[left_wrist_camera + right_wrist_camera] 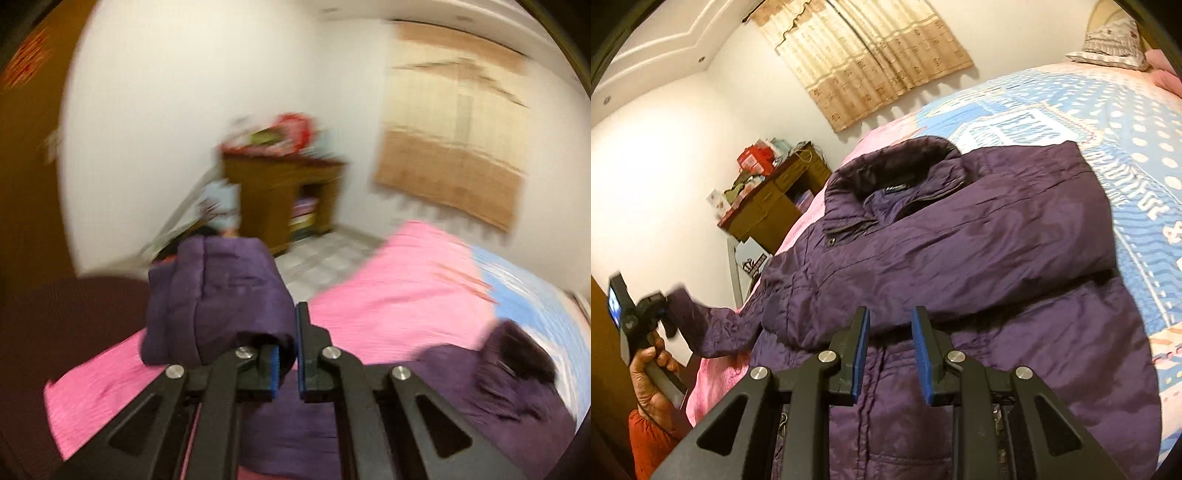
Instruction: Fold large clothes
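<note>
A large purple padded jacket (960, 251) lies on the bed with its dark fur collar (886, 162) at the far end and one sleeve folded across the chest. My left gripper (288, 343) is shut on the cuff of the other sleeve (218, 295) and holds it up off the bed's left edge. It also shows in the right wrist view (661, 314), with the sleeve (713, 328) stretched out to it. My right gripper (890, 332) is open and empty above the jacket's lower front.
The bed has a pink cover (399, 280) and a blue patterned sheet (1108, 147). A pillow (1112, 44) lies at the head. A wooden cabinet (284, 199) with clutter on top stands by the wall. A curtain (864, 55) hangs behind.
</note>
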The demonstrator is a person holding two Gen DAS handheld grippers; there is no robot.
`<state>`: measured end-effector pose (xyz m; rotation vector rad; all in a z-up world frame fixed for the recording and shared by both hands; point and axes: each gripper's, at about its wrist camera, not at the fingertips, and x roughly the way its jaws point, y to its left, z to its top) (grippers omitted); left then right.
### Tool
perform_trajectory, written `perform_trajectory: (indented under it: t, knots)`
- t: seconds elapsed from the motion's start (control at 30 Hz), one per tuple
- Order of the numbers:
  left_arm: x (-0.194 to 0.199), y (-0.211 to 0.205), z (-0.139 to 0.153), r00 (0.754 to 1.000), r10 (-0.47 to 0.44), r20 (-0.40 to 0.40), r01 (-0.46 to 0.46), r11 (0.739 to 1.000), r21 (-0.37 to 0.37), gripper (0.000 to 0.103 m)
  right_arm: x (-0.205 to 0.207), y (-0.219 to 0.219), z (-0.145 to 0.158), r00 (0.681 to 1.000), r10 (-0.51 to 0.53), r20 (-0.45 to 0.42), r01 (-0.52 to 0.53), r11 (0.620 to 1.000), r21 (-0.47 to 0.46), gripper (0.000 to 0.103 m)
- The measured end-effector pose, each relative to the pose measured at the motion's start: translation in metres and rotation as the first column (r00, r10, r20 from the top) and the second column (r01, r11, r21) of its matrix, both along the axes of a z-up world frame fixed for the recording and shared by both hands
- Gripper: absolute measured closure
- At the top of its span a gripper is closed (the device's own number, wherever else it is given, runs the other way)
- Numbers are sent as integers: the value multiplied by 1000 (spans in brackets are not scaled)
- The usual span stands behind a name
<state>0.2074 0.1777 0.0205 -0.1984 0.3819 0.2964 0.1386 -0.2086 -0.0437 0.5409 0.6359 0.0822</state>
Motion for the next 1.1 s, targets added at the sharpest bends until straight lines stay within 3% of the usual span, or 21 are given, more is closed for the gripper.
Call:
perform_trajectory:
  t: [0.1, 0.27, 0.43, 0.57, 0.67, 0.73, 0.77, 0.8, 0.83, 0.87, 0.9, 0.93, 1.0, 1.1]
  knots:
    - [-3, -73, 12, 982, -185, 30, 182, 980, 85, 97, -1, -10, -1, 1000, -15, -3, 15, 1000, 15, 78]
    - [-2, -166, 7, 920, -393, -4, 389, 909, 149, 97, -10, -24, -1, 999, -44, 0, 44, 999, 33, 78]
    - [-7, -240, -20, 849, -521, -87, 527, 821, 222, 97, -20, -46, -2, 996, -85, 2, 84, 995, 45, 78]
    - [-16, -274, -42, 792, -585, -176, 611, 762, 216, 97, -27, -58, -5, 993, -114, -7, 114, 992, 55, 78]
    - [-26, -288, -59, 782, -585, -216, 623, 743, 244, 95, -31, -66, -8, 991, -134, -13, 134, 989, 63, 78]
    - [-31, -294, -64, 776, -586, -233, 630, 733, 256, 89, -32, -69, -10, 990, -141, -14, 142, 987, 75, 78]
    - [-32, -292, -66, 762, -599, -246, 646, 724, 240, 80, -32, -71, -10, 989, -145, -16, 146, 986, 78, 78]
    - [-33, -291, -65, 739, -623, -254, 672, 708, 217, 60, -31, -72, -10, 989, -146, -18, 147, 985, 85, 76]
    - [-36, -289, -64, 725, -640, -256, 687, 696, 206, 49, -30, -73, -10, 989, -144, -17, 145, 985, 97, 66]
    - [-41, -285, -62, 720, -646, -254, 693, 691, 206, 30, -30, -75, -9, 989, -144, -15, 145, 982, 118, 58]
    - [-47, -279, -59, 723, -645, -247, 690, 693, 210, 19, -31, -77, -7, 989, -149, -11, 149, 981, 128, 41]
    - [-55, -271, -57, 720, -654, -233, 693, 692, 202, 17, -33, -81, -2, 988, -156, 8, 153, 978, 145, 31]
    - [-64, -260, -57, 720, -658, -221, 693, 697, 181, 10, -32, -86, 10, 988, -147, 50, 136, 976, 169, 30]
    - [-78, -226, -59, 753, -624, -209, 655, 743, 138, 4, -25, -81, 42, 992, -72, 105, 60, 992, 114, 30]
